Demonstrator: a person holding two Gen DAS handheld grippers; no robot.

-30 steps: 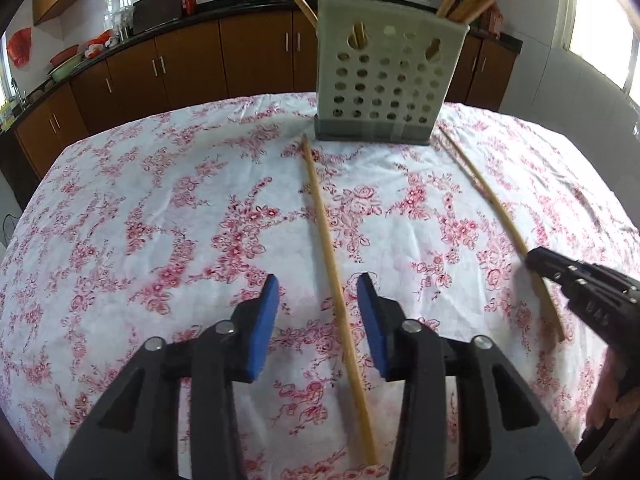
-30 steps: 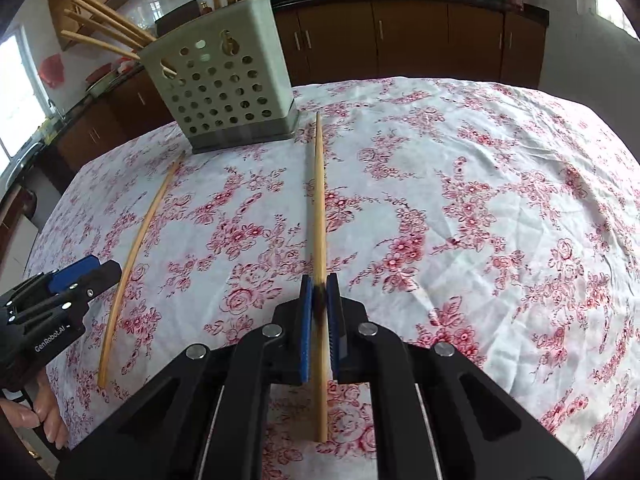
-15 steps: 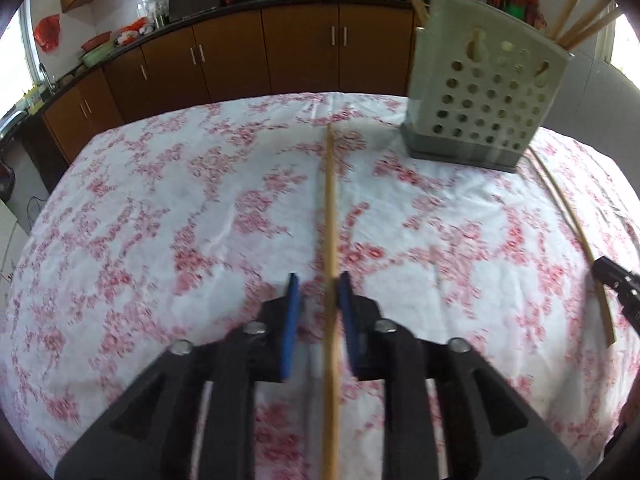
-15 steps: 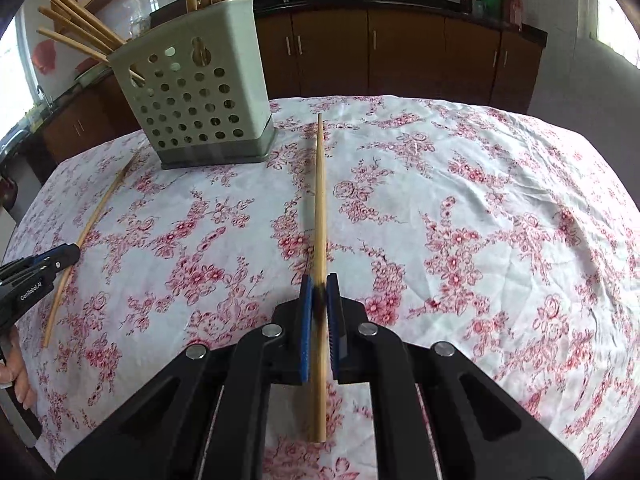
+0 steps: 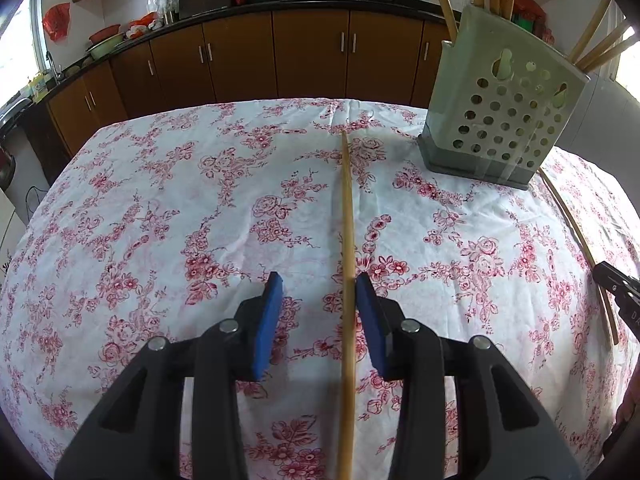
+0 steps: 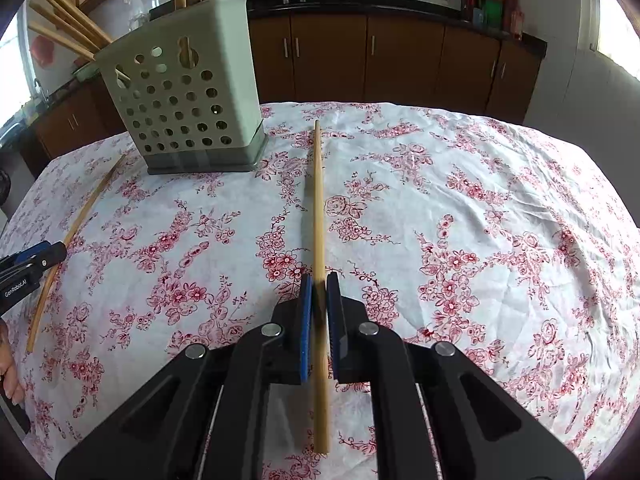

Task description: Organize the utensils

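A pale green perforated utensil holder (image 5: 504,120) (image 6: 188,108) stands on the floral tablecloth with several bamboo chopsticks in it. My left gripper (image 5: 318,286) is open; a loose chopstick (image 5: 347,260) lies between its pads, against the right pad. My right gripper (image 6: 319,285) is shut on a second chopstick (image 6: 318,208) that points toward the holder's right side. That chopstick also shows in the left wrist view (image 5: 580,240), and the left one in the right wrist view (image 6: 68,240).
The table (image 5: 160,208) is covered with a white cloth with red flowers. Brown kitchen cabinets (image 5: 312,56) and a dark counter with pots run behind it. A window (image 6: 616,20) is at the right.
My left gripper closed in around its chopstick half a second ago and has now opened wide again. My right gripper stays shut on its chopstick and has swung slightly.
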